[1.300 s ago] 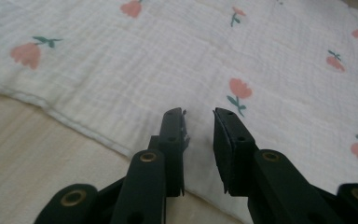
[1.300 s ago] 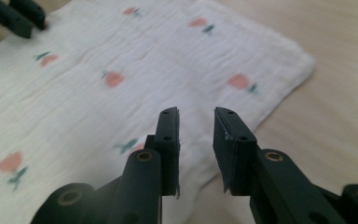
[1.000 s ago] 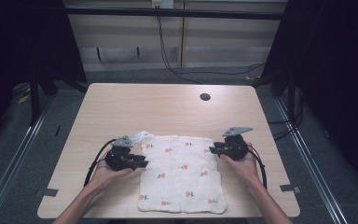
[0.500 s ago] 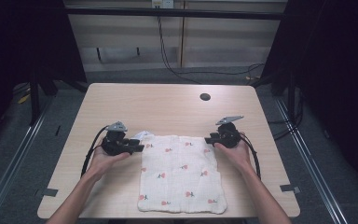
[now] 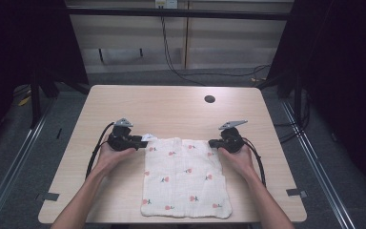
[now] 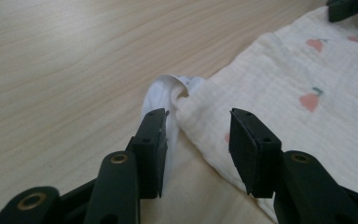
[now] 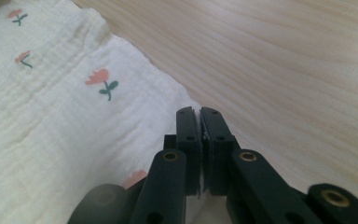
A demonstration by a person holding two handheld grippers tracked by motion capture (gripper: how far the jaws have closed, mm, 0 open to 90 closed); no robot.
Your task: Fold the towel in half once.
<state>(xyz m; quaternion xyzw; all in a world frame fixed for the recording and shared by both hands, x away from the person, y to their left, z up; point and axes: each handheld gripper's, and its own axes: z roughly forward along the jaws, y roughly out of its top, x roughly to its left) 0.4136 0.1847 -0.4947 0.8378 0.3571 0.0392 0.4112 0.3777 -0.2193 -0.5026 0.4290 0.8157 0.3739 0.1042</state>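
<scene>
A cream muslin cloth (image 5: 184, 177) printed with small red flowers lies flat on the near half of a pale wooden desk (image 5: 171, 107), between the person's two forearms. It is close to square, slightly longer from the far edge to the near edge, so its long axis runs away from the person; its near edge almost reaches the desk's front edge. The far left corner (image 6: 172, 88) is rumpled, folded up and over on itself, while the rest lies smooth.

The left hand-held gripper (image 5: 143, 141) sits at that rumpled corner. Its jaws stand apart and have just been opening. In the left gripper view the folded corner lies between them, brushing the left pad (image 6: 151, 140), with no squeeze on it.

The right hand-held gripper (image 5: 213, 142) is at the far right corner. Its jaws have just closed and stand pressed together. In the right gripper view the cloth's corner (image 7: 186, 105) runs in under the tips and a thin sliver shows between the pads, so it seems clamped on the cloth, though the bite looks shallow.

The risk is unevenness: with one corner pinched and the other loose, any lift or pull would drag the cloth askew. The thin grip on the right could also slip off the edge. The left jaws, closing on the doubled corner, might catch only the top fold.

A dark round spot (image 5: 209, 98) marks the far side of the desk.
</scene>
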